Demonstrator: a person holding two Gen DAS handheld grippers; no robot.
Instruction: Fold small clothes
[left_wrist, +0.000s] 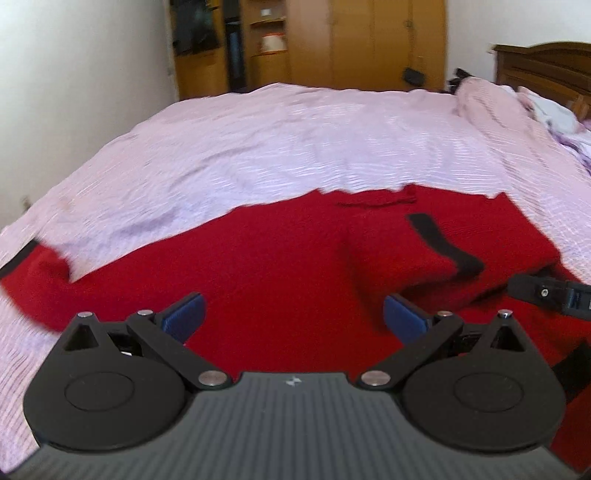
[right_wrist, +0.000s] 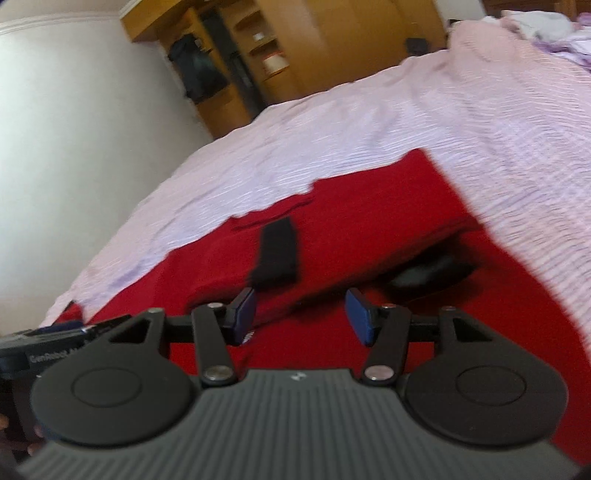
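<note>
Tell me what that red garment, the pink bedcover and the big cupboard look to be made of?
Red garment: likely soft knit or fleece, matte and fuzzy, with black trim. Pink bedcover: woven cloth, seemingly crinkled, with fine ridged lines. Cupboard: wood or wood veneer, smooth orange-brown.

The left gripper is held with jaws spread wide, nothing between them; the right gripper likewise, tilted.
</note>
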